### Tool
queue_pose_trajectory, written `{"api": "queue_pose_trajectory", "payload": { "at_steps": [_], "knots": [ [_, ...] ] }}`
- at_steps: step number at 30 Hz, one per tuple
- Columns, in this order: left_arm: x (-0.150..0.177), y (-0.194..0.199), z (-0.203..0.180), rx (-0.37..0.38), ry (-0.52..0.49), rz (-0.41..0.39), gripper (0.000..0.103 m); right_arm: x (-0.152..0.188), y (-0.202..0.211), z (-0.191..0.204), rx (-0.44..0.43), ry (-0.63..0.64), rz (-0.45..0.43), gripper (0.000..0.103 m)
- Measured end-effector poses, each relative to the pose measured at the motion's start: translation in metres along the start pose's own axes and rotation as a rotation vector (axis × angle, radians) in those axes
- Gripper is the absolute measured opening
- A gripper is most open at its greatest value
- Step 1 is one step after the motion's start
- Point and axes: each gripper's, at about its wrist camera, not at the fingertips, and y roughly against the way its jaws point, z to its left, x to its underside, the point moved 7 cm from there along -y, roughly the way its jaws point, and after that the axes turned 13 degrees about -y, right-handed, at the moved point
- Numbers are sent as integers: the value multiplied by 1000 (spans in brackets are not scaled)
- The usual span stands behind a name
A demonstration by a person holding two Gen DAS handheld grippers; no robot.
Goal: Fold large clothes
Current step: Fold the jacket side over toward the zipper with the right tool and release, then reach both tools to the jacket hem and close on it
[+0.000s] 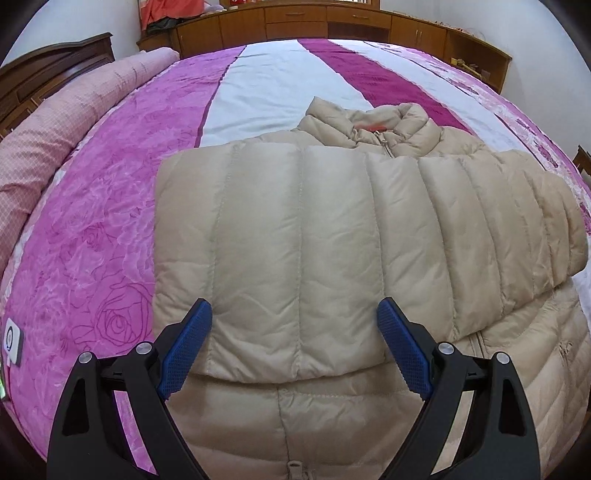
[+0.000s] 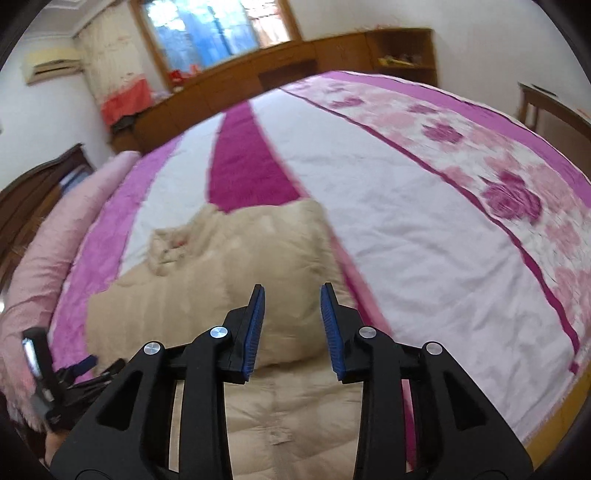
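a beige puffer jacket (image 1: 303, 229) lies on a bed (image 1: 110, 206) with a pink, magenta and white striped cover, its collar (image 1: 369, 125) toward the far side and a sleeve (image 1: 498, 221) folded across the front. the left gripper (image 1: 294, 345) hangs above the jacket's lower part with its blue pads (image 1: 184, 354) spread wide and nothing between them. the right gripper (image 2: 292, 328) is over the jacket (image 2: 288, 406) too, jaws partly apart, pads clear of the fabric, gripping nothing. wooden cabinets (image 1: 295, 18) line the far wall.
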Motion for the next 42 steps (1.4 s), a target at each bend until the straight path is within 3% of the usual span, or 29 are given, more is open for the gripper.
{"api": "queue_pose_trajectory", "payload": {
  "at_steps": [3, 7, 12, 13, 16, 17, 28, 35, 42],
  "knots": [
    [0, -3, -1, -10, -4, 2, 88, 12, -29, 10, -4, 59, 77, 32],
    [-1, -9, 0, -20, -3, 6, 88, 19, -78, -6, 84, 47, 137, 32],
    [-3, -10, -2, -19, -6, 2, 88, 19, -100, -11, 104, 83, 139, 31],
    [-4, -7, -2, -20, -5, 1, 88, 19, -98, -11, 100, 83, 141, 34],
    [0, 6, 2, -15, -1, -15, 88, 18, -79, -6, 46, 86, 122, 61],
    [3, 12, 4, -14, 1, -20, 88, 20, -67, -6, 40, 105, 106, 63],
    [82, 70, 29, 6, 77, 17, 88, 81, 14, -55, 73, 194, 139, 74],
    [136, 90, 32, 31, 119, 60, 88, 117, 40, -99, 127, 161, 169, 74],
    [176, 92, 24, 45, 127, 103, 88, 143, 51, -120, 129, 166, 200, 77]
  ]
}}
